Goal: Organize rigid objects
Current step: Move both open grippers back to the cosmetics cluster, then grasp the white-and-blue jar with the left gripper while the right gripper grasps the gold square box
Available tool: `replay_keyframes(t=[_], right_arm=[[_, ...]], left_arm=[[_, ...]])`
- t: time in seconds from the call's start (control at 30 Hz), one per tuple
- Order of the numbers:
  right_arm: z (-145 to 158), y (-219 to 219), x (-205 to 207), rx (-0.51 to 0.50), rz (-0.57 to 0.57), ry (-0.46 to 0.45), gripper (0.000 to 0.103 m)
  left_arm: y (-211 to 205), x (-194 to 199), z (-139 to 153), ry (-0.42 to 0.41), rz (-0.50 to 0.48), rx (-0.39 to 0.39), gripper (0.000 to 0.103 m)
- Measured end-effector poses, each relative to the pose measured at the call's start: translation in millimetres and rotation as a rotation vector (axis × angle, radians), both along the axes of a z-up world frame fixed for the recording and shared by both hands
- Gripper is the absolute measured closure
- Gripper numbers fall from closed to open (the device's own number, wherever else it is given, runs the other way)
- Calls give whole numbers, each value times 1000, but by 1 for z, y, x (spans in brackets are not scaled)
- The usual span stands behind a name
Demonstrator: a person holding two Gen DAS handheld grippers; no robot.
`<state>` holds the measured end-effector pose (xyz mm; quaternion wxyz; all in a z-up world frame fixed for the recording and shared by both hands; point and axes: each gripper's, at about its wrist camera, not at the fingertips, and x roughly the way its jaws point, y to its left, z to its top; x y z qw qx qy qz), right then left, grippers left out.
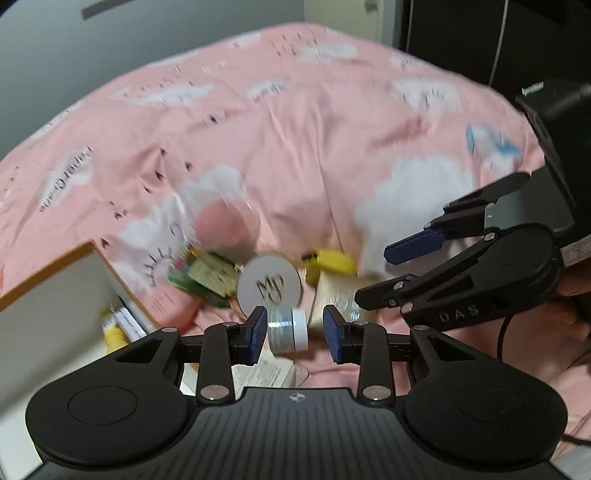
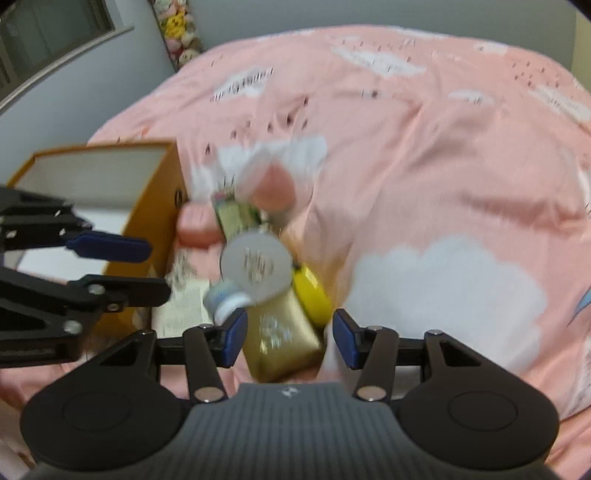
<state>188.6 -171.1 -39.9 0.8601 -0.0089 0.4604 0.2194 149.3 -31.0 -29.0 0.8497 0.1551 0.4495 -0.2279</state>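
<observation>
A heap of small items lies on the pink bedsheet [image 2: 424,166]: a silver jar with a white cap [image 1: 288,330], a round white lid [image 1: 269,286] with a logo, a gold box [image 2: 280,339], a yellow item [image 2: 312,295], a green-and-cream packet [image 1: 207,277] and a clear pink jar [image 2: 273,184]. My left gripper [image 1: 296,332] is open over the silver jar, which shows between its fingers with a gap on the right. My right gripper [image 2: 290,338] is open too, with the gold box showing between its pads and clear of the right one. Both views are blurred.
An open orange box [image 2: 155,206] with a white inside stands left of the heap, and a yellow item [image 1: 114,332] lies in it. A printed leaflet [image 2: 184,310] lies beside the box. Plush toys [image 2: 181,33] hang by the far wall. Dark furniture [image 1: 554,122] stands at the right.
</observation>
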Motion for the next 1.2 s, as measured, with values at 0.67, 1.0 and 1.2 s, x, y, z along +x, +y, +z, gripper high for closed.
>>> replay_keyframes(t=[0.67,1.0,1.2], right_arm=[[-46,29,16,-123,188,15,40],[-53,25,16,-116,182,27,41],[-56,27,17,-133,189,23,41]], left_arm=[[-11,49,-44,202,-76,122,52],[-22,66,-67,274,-47,172,52],[-21,72,-77,310,19,143,64]])
